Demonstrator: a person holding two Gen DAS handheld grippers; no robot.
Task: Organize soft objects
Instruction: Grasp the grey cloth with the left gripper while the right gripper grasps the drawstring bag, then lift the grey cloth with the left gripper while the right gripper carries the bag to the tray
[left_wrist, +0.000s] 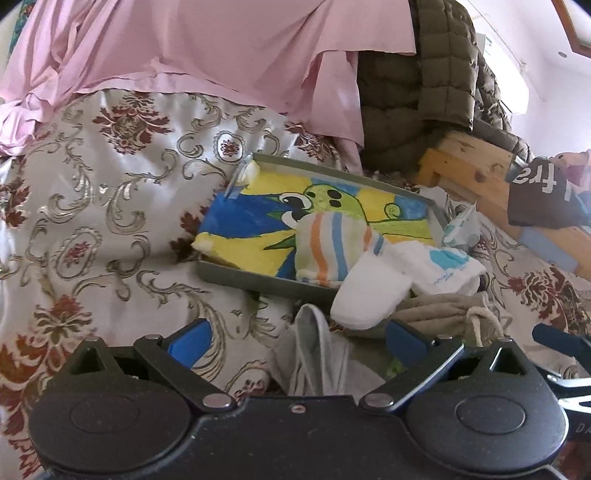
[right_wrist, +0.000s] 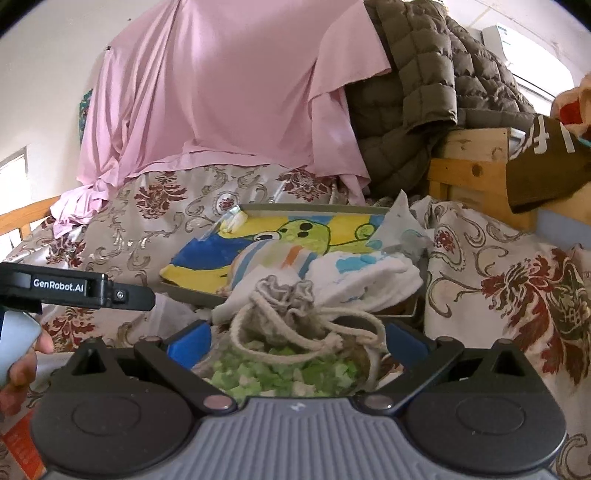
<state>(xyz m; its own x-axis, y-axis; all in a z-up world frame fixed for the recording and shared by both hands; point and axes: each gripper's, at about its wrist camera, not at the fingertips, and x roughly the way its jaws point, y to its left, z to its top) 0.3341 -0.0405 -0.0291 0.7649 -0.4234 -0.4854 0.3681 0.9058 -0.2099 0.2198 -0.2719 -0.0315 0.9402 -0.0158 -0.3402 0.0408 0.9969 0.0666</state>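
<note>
A grey metal tray (left_wrist: 236, 275) with a cartoon picture lies on the patterned bedspread. In it lie a striped mitten (left_wrist: 328, 245), a plain white mitten (left_wrist: 369, 295) over the front rim, and a white cloth with blue print (left_wrist: 443, 267). My left gripper (left_wrist: 295, 339) is open above a grey-white face mask (left_wrist: 317, 354). My right gripper (right_wrist: 297, 341) is open, its fingers on either side of a beige drawstring pouch (right_wrist: 291, 310) with green bits showing through its front. The tray (right_wrist: 192, 293) and mittens (right_wrist: 273, 258) sit just behind the pouch.
A pink sheet (left_wrist: 207, 51) and an olive quilted jacket (left_wrist: 417, 88) are piled behind the tray. A wooden bed frame (left_wrist: 469, 173) with a dark printed cloth (left_wrist: 539, 192) stands at right. The left gripper's arm (right_wrist: 74, 288) shows at the right view's left edge.
</note>
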